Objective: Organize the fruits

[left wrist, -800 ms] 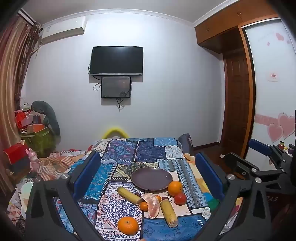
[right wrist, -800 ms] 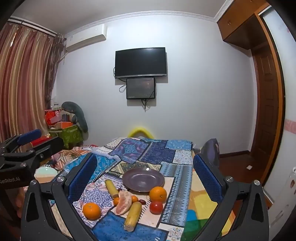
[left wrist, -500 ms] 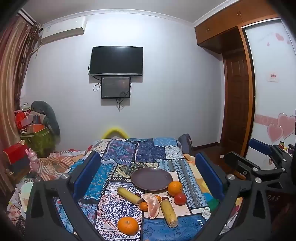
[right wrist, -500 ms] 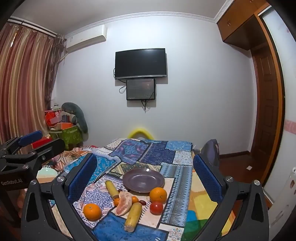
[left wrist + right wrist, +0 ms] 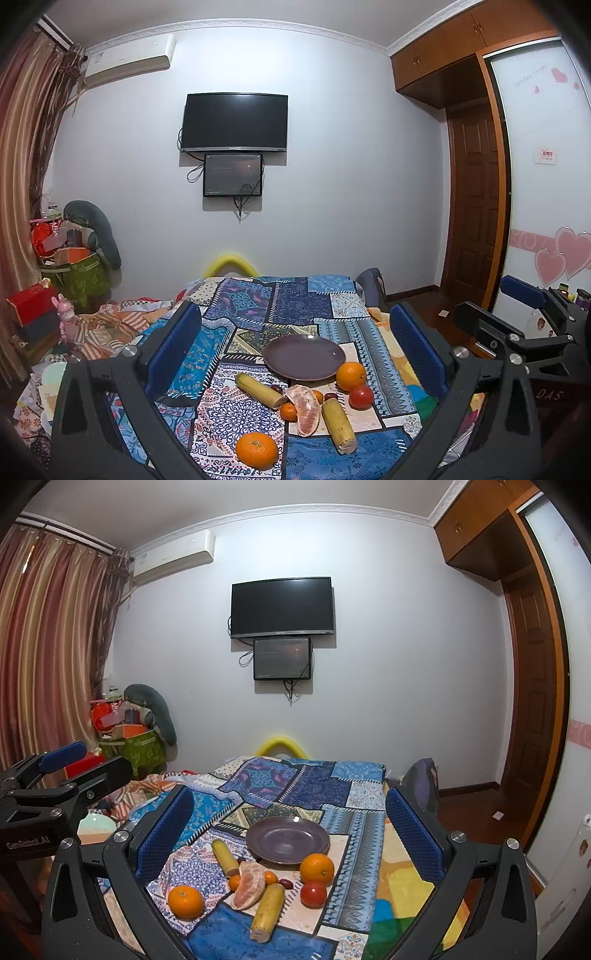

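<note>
Clearly nothing is held: the left gripper (image 5: 295, 354) and right gripper (image 5: 288, 830) both hang spread wide above the patchwork cloth (image 5: 295, 306). On it sits an empty purple plate (image 5: 288, 840), with the fruit just in front. The two corn pieces (image 5: 267, 910) look stiff and easy to clamp across the middle. The oranges (image 5: 317, 867) are firm but round, so grip their widest part. The peeled segment (image 5: 249, 884) and tomato (image 5: 313, 894) seem soft; squeeze gently.
</note>
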A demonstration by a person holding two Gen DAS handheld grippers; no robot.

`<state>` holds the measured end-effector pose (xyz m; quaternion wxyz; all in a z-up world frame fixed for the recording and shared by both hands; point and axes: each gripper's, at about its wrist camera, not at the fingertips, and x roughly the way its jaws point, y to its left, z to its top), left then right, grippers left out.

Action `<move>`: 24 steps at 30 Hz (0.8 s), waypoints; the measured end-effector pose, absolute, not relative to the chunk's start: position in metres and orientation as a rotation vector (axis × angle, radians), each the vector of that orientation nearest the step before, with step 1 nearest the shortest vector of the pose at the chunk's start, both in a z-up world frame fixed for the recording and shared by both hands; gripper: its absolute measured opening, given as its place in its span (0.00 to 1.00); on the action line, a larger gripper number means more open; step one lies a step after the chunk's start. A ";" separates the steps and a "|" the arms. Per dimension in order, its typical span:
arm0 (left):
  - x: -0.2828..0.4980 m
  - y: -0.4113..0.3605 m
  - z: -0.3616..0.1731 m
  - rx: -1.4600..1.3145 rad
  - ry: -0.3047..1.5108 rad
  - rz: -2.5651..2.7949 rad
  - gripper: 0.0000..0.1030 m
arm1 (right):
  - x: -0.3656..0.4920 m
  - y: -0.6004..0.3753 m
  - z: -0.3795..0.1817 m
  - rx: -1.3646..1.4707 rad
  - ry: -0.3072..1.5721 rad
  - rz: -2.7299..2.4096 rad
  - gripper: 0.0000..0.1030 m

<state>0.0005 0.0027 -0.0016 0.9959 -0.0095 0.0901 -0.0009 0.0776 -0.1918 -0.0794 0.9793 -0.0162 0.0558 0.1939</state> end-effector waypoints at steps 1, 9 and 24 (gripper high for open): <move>0.001 0.003 -0.001 -0.020 0.180 -0.001 1.00 | 0.077 -0.192 -0.079 -0.034 0.112 0.390 1.00; 0.000 0.002 -0.001 -0.023 0.175 0.001 1.00 | 0.078 -0.191 -0.081 -0.033 0.115 0.390 1.00; -0.002 0.002 0.001 -0.023 0.165 0.000 1.00 | 0.078 -0.190 -0.084 -0.032 0.117 0.391 1.00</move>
